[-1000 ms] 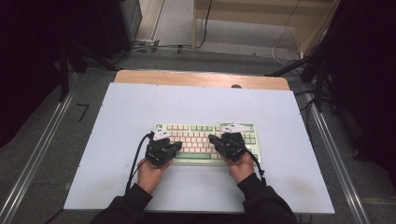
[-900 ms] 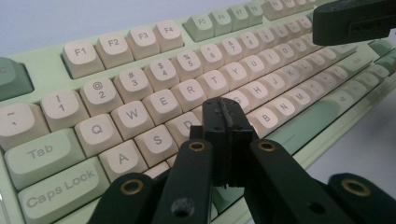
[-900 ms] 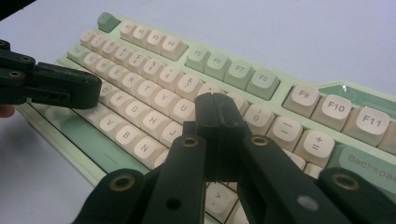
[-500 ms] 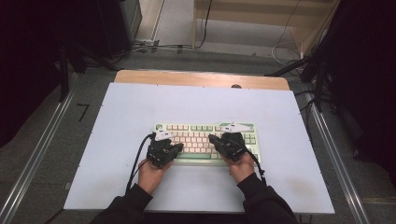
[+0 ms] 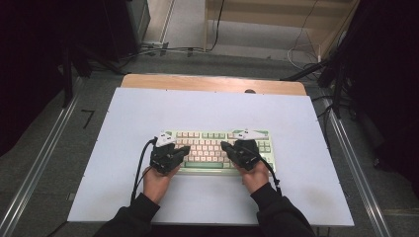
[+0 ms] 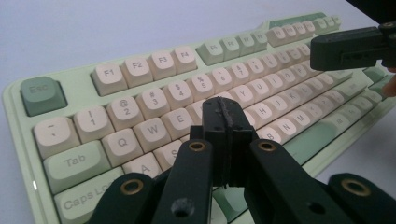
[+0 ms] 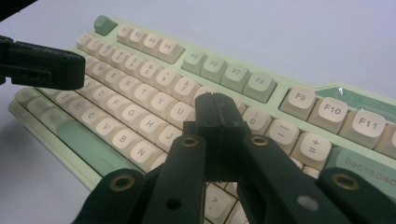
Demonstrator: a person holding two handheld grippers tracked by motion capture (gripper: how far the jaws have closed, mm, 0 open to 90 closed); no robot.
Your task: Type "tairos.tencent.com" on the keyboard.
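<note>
Lower centre of the high view: your left gripper (image 5: pixel 184 149) and right gripper (image 5: pixel 225 146), both pressed shut on nothing, poise over the pale green keyboard (image 5: pixel 216 137), possibly touching keys, mid-frame on the white table (image 5: pixel 212 106).

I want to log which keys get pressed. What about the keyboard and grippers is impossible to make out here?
- Keys under the shut left gripper: in the left gripper view its own jaws cover them, so contact is unclear.
- Same for the right gripper in the right gripper view.
- Key legends on the keyboard: too small in the high view.
- Far-end keys: blurred in the left gripper view.
- Near rows: cut off by the bottom edge in both gripper views.
</note>
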